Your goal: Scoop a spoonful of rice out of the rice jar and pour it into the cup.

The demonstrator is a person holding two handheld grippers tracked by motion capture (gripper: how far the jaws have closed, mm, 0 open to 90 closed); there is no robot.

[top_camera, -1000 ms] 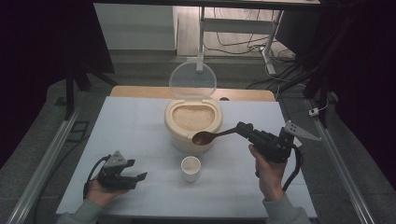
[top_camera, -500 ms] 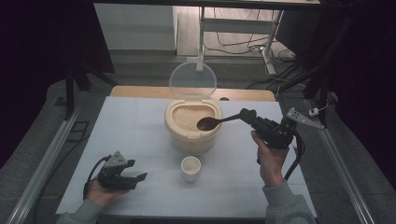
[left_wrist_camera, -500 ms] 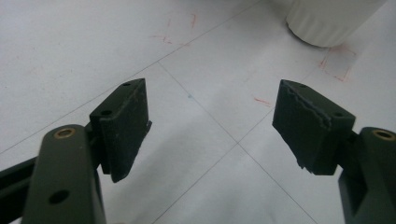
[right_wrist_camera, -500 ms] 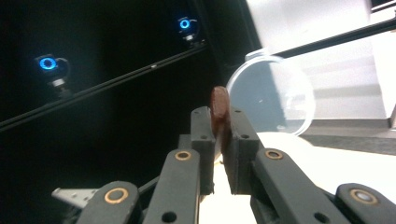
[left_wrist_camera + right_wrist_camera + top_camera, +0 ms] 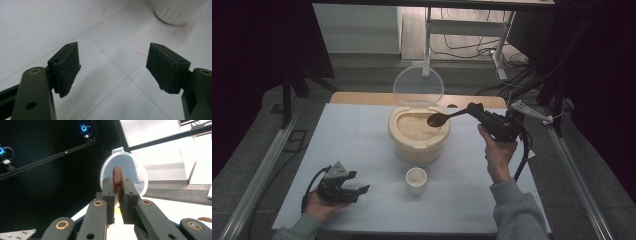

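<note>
A cream round container [image 5: 418, 134] full of pale grain stands mid-table with its clear lid [image 5: 418, 86] swung up behind it. My right gripper [image 5: 474, 110] is shut on the handle of a dark brown spoon [image 5: 439, 119], whose bowl hovers over the container's right side. In the right gripper view the spoon [image 5: 117, 178] sticks up edge-on between the closed jaws, in front of the lid [image 5: 130, 172]. A small white cup [image 5: 416, 180] sits in front of the container. My left gripper [image 5: 360, 192] rests open on the table at the near left; its pads [image 5: 66, 67] hold nothing, and the cup [image 5: 176, 11] is ahead.
The white table top [image 5: 362, 145] has thin grid lines and faint red marks. A wooden board edge [image 5: 362, 98] runs along the back. Metal rails [image 5: 259, 170] flank both sides, with cables and a stand on the floor beyond.
My right hand has carried the spoon up and to the left, from beside the container's front right to over its open top. The left hand has stayed put.
</note>
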